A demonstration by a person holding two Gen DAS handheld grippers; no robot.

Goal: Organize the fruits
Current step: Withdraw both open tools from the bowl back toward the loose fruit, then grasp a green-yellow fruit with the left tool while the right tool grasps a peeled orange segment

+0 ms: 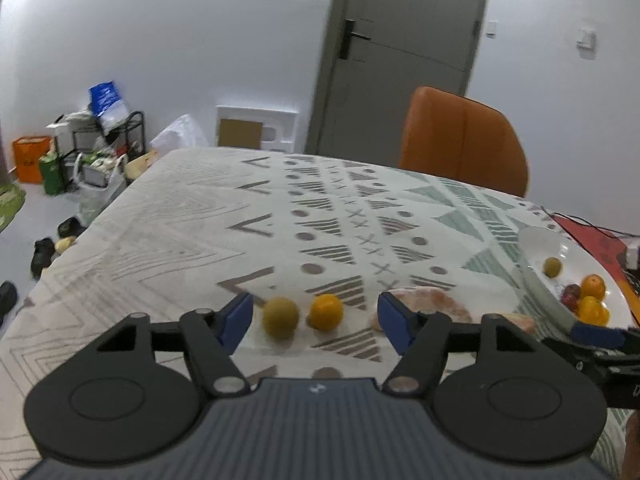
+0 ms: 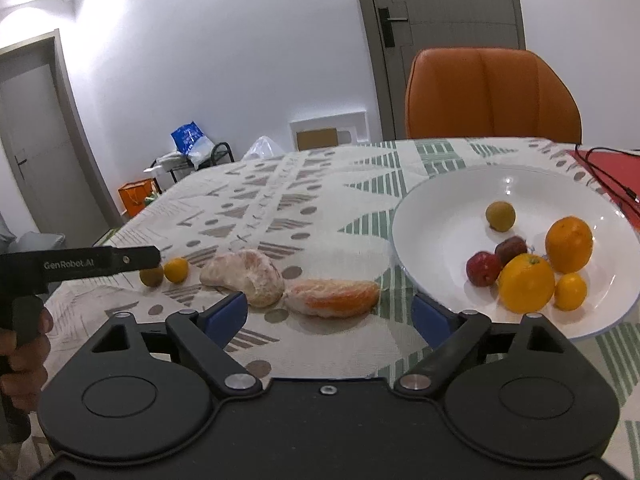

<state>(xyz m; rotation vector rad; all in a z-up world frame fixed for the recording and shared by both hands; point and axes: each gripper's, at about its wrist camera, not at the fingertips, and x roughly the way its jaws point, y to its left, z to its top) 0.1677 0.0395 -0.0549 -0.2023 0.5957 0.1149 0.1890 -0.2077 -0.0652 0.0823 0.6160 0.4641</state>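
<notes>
The left gripper (image 1: 316, 322) hangs low over the tablecloth (image 1: 168, 236), its blue pads wide apart and holding nothing; a green-brown fruit (image 1: 281, 316) and a small orange (image 1: 326, 312) lie side by side just ahead, between the pads. The right gripper (image 2: 328, 314) is spread as wide and just as empty. Directly before it lie two peeled citrus pieces (image 2: 244, 276) (image 2: 332, 297), touching end to end. To their right sits a white plate (image 2: 440, 208) holding oranges, two red fruits and one green-brown one. Beyond the table stand an orange chair (image 2: 492, 92) and a grey door (image 1: 404, 40); clutter (image 1: 88, 148) crowds the far left corner.
</notes>
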